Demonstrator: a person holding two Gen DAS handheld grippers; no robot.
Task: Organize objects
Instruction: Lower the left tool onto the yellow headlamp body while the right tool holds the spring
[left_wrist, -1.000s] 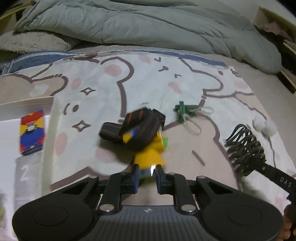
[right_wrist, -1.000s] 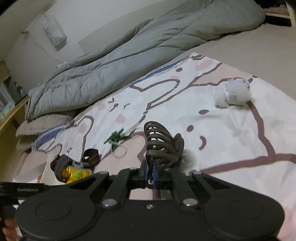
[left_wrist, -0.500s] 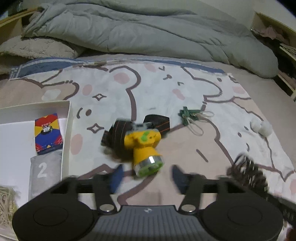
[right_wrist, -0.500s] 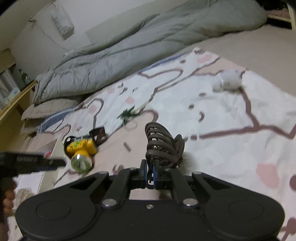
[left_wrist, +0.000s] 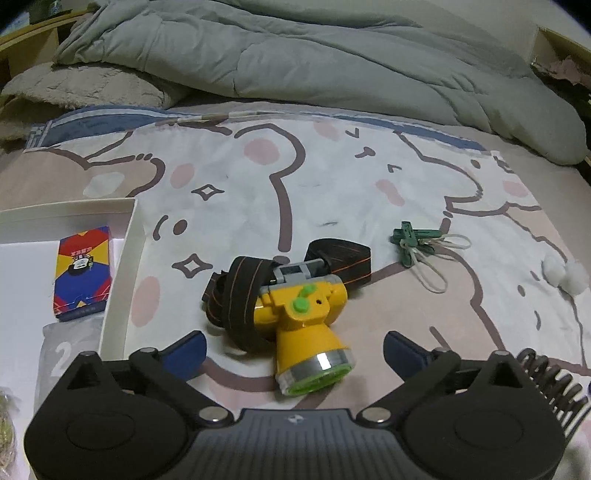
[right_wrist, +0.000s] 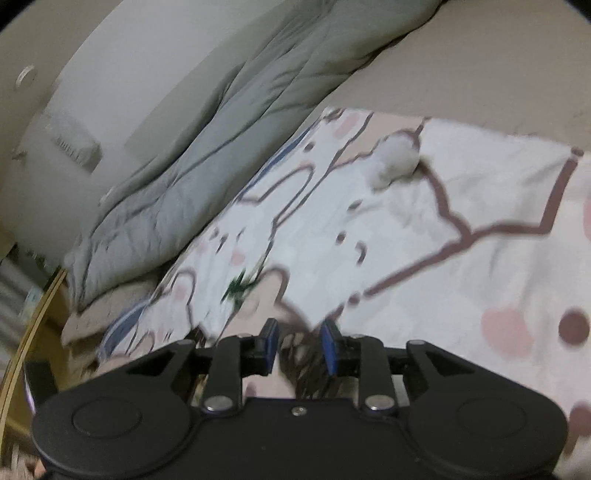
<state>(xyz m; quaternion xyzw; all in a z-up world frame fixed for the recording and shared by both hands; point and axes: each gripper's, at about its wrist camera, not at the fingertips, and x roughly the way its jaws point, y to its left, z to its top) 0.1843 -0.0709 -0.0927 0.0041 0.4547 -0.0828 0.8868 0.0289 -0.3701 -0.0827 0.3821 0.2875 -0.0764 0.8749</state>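
Observation:
A yellow headlamp (left_wrist: 303, 325) with a black strap lies on the cartoon bedsheet, lens towards me. My left gripper (left_wrist: 293, 354) is wide open, its blue pads either side of the lamp and clear of it. The dark coil hair clip (left_wrist: 546, 384) lies at the lower right. In the blurred right wrist view my right gripper (right_wrist: 298, 345) is partly open, with the dark coil clip (right_wrist: 306, 369) low between its fingers, no longer pinched. Green clothespins with rubber bands (left_wrist: 415, 240) lie beyond the lamp.
A white tray (left_wrist: 122, 273) at the left holds a colourful card box (left_wrist: 82, 271) and a grey pouch (left_wrist: 70, 350). White cotton balls (left_wrist: 565, 275) lie at the right. A grey duvet (left_wrist: 314, 55) is bunched along the far side.
My left gripper let go of the headlamp, opened wide and drew back. My right gripper opened off the coil clip and swung, blurring its view.

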